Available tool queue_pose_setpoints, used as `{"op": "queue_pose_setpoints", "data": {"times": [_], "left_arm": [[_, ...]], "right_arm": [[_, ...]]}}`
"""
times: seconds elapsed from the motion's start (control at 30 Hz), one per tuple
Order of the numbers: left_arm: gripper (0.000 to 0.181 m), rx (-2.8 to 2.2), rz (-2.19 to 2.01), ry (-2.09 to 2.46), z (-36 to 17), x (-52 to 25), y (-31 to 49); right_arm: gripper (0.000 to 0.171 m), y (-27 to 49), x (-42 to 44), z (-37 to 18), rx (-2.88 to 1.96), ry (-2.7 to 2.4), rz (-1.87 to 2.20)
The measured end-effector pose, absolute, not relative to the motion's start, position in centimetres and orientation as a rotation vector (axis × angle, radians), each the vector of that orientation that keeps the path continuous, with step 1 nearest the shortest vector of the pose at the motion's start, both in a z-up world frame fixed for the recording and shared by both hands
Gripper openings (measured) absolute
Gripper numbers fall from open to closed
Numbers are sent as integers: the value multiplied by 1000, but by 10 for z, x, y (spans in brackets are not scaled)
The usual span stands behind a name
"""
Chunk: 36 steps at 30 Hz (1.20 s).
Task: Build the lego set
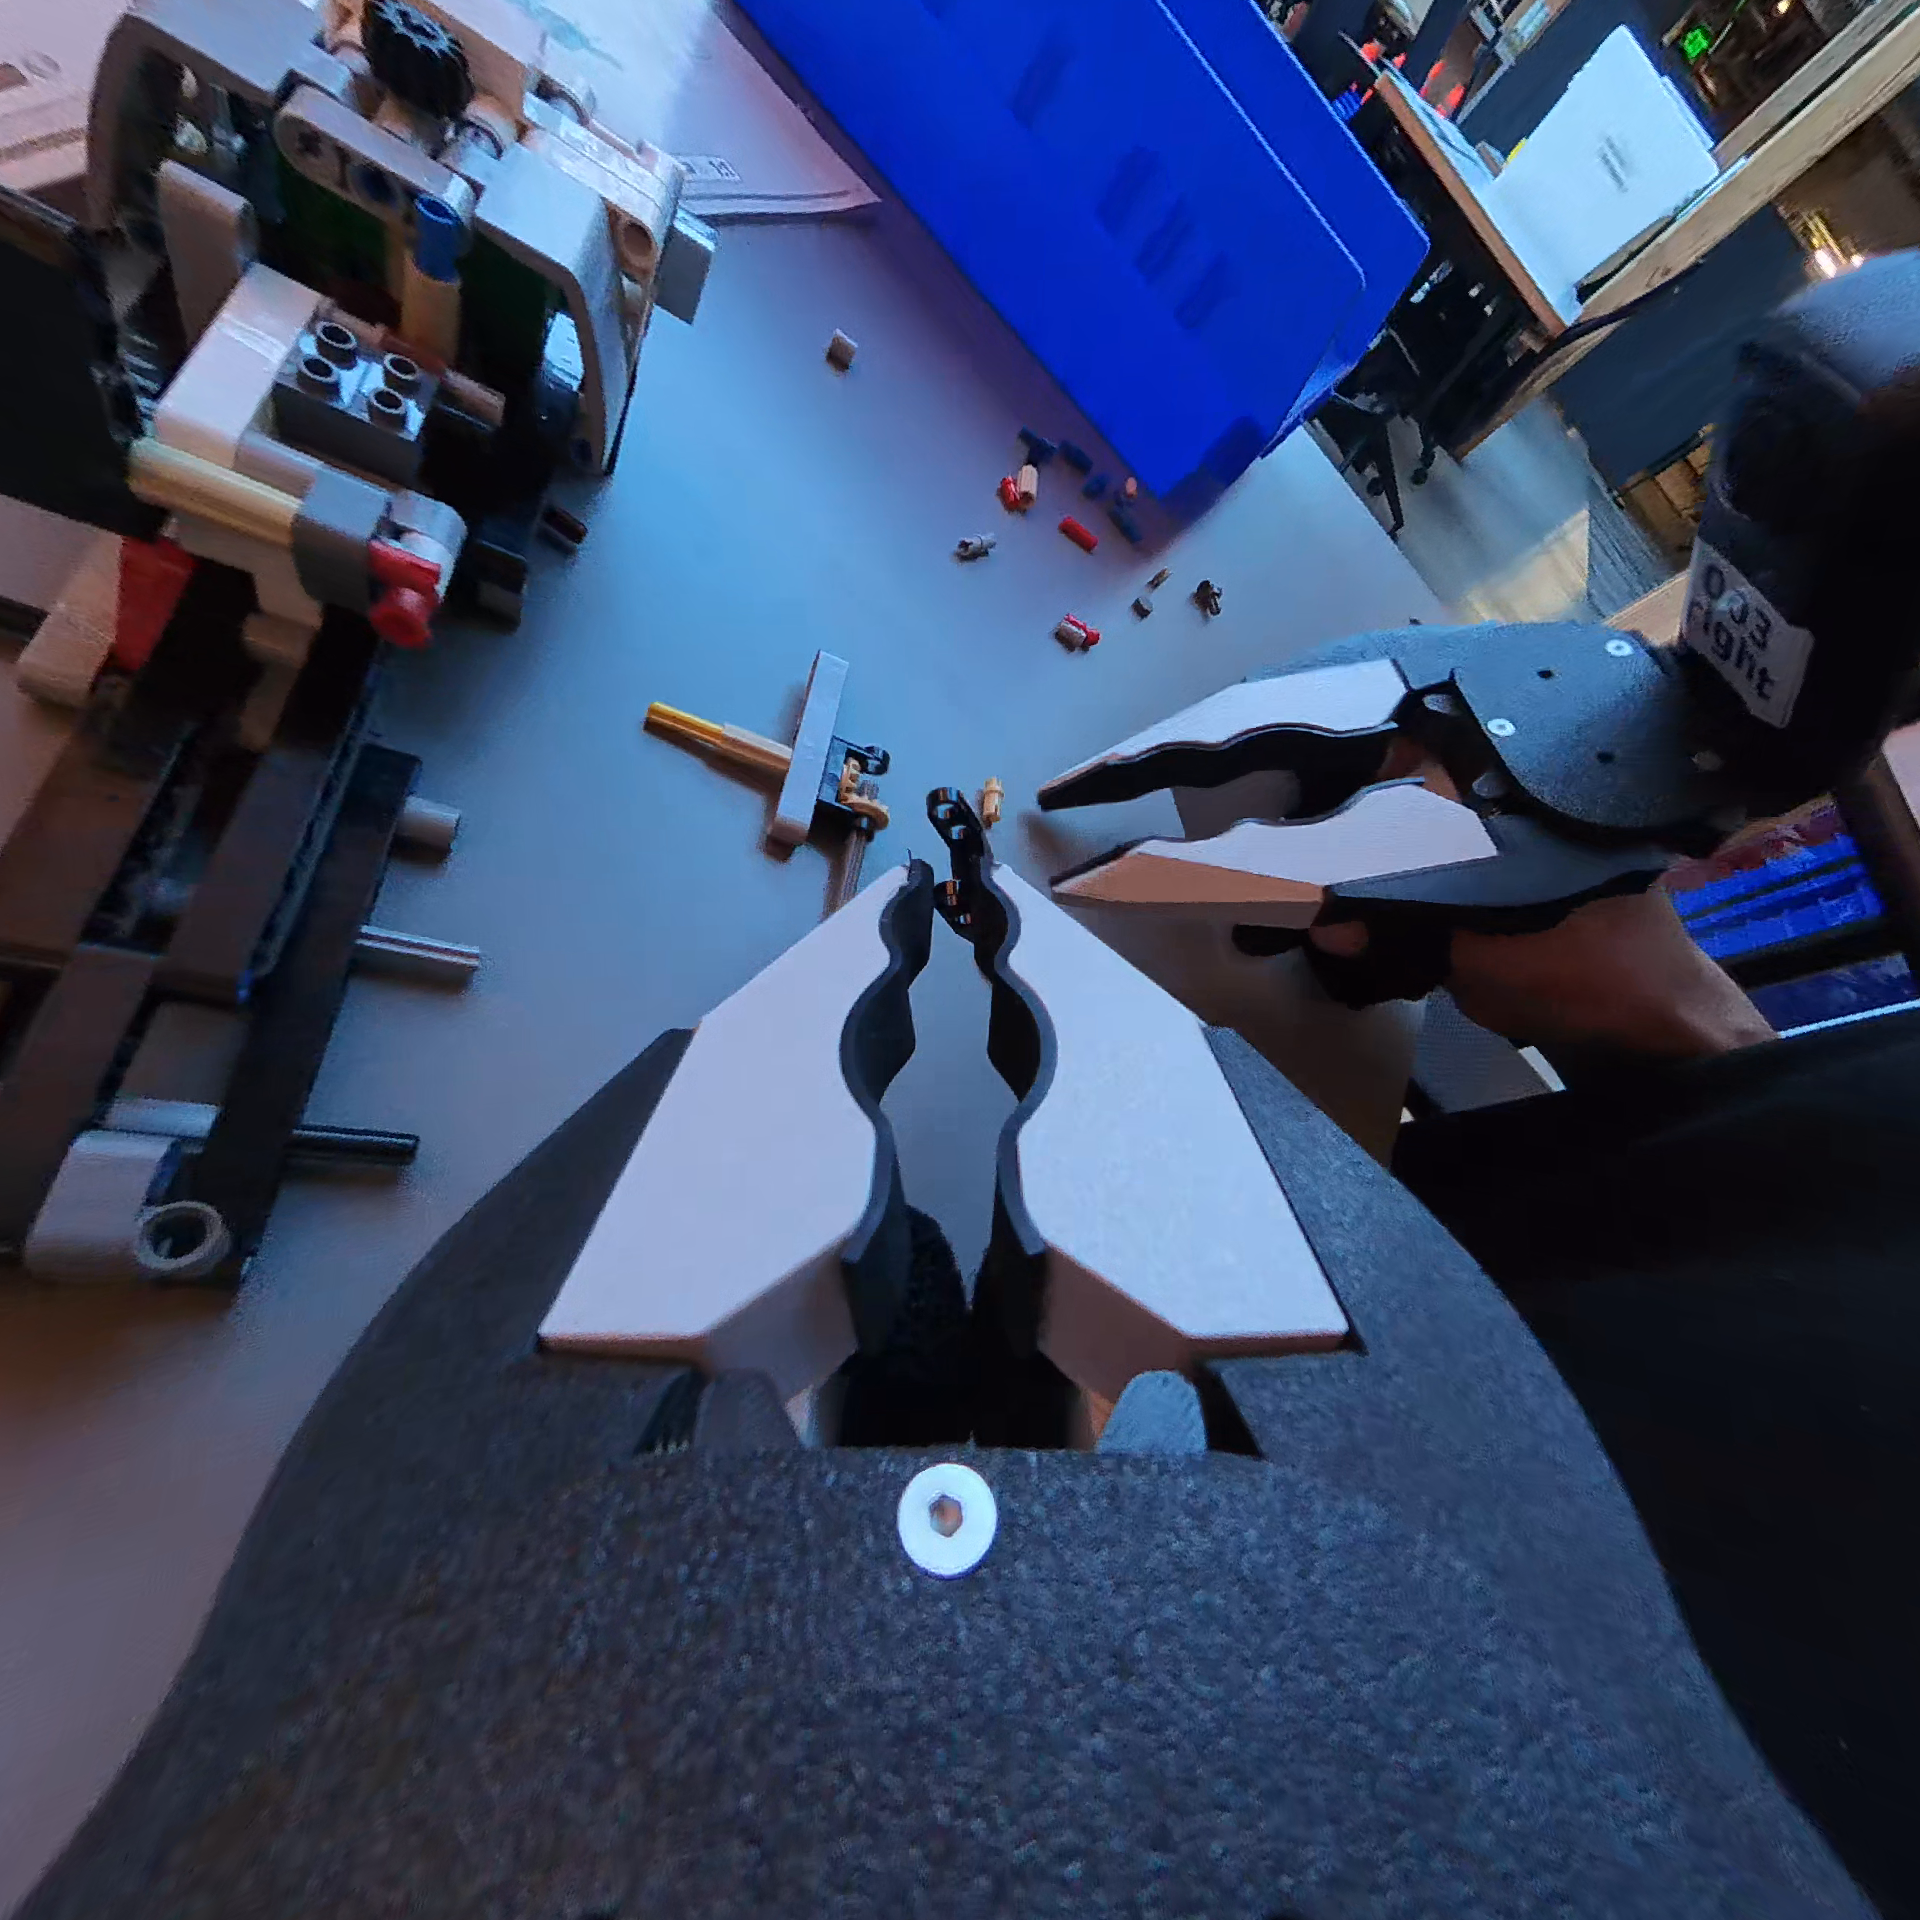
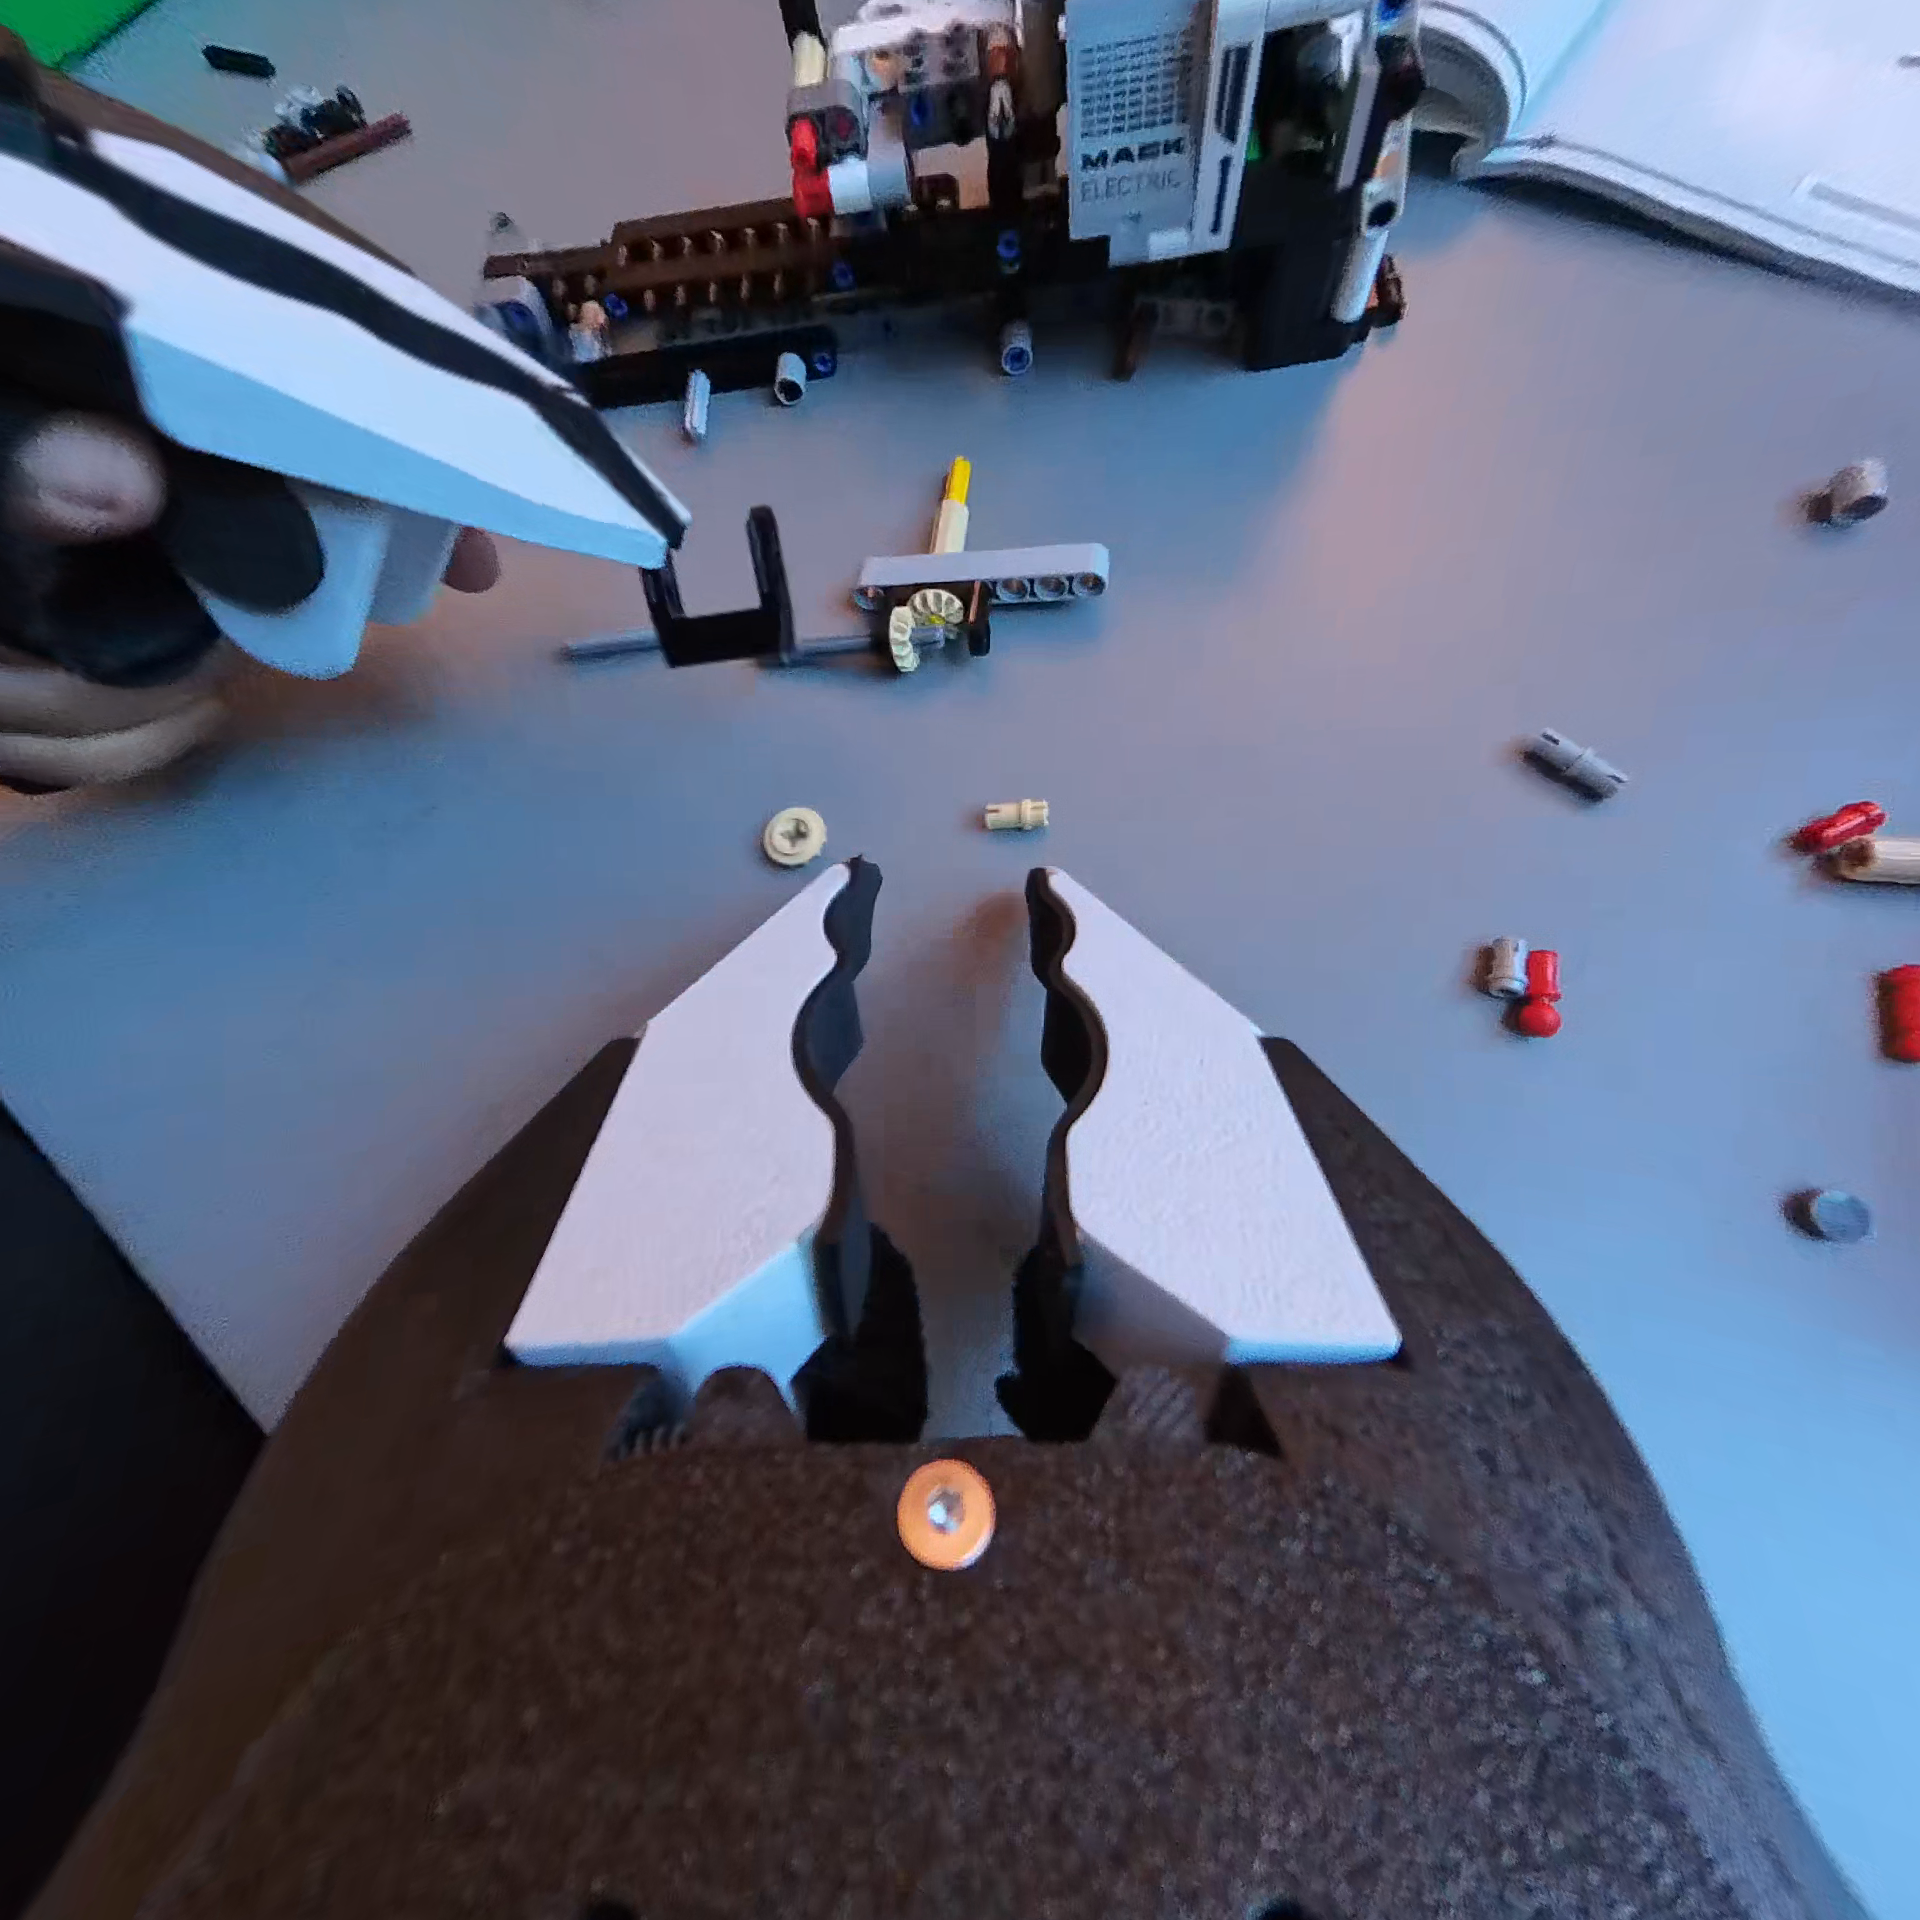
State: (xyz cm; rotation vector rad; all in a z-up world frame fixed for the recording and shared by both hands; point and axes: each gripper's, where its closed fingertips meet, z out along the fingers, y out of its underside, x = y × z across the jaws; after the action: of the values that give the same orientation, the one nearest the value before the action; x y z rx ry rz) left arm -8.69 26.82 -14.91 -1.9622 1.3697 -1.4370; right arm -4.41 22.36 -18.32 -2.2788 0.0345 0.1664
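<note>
The left hand-held gripper (image 2: 665, 545) pinches one prong of the rigid, light black U-bracket (image 2: 722, 603); the right hand-held gripper (image 2: 951, 883), narrowly parted and empty, points at twelve o'clock towards the tiny, slippery tan pin (image 2: 1016, 816).

Bare table (image 2: 1299, 644) ahead of the right gripper (image 2: 951, 883), barred only by a tan pin (image 2: 1016, 816) and tan disc (image 2: 795, 835).

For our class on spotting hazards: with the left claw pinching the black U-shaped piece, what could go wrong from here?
1. The left claw grips the U-piece only at one tip, so it may twist or drop.
2. The open right claw hovers near the tan pin and disc and could knock them away.
</note>
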Motion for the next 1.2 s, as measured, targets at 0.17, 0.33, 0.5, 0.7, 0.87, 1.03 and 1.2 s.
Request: {"op": "queue_pose_setpoints", "data": {"times": [0.17, 0.33, 0.5, 0.7, 0.87, 1.03, 1.2], "left_arm": [[5, -1938, -1415, 1415, -150, -91, 266], [5, -1928, -1417, 1433, -150, -97, 267], [5, -1928, -1423, 1444, -151, -99, 268], [5, -1910, -1418, 1462, -149, -97, 265], [5, -1895, -1397, 1468, -147, -94, 265], [5, -1902, -1388, 1464, -148, -93, 266], [5, -1904, -1388, 1468, -149, -92, 267]], "right_arm": [[30, 232, -42, -186, -2297, 31, 144], [29, 232, -39, -180, -2271, -80, 152], [29, 226, -26, -173, -2229, -261, 197], [32, 223, -29, -173, -2175, -504, 262], [32, 223, -32, -172, -2178, -515, 299], [30, 219, -44, -178, -2256, -471, 273], [29, 219, -52, -186, -2296, -344, 233]]}}
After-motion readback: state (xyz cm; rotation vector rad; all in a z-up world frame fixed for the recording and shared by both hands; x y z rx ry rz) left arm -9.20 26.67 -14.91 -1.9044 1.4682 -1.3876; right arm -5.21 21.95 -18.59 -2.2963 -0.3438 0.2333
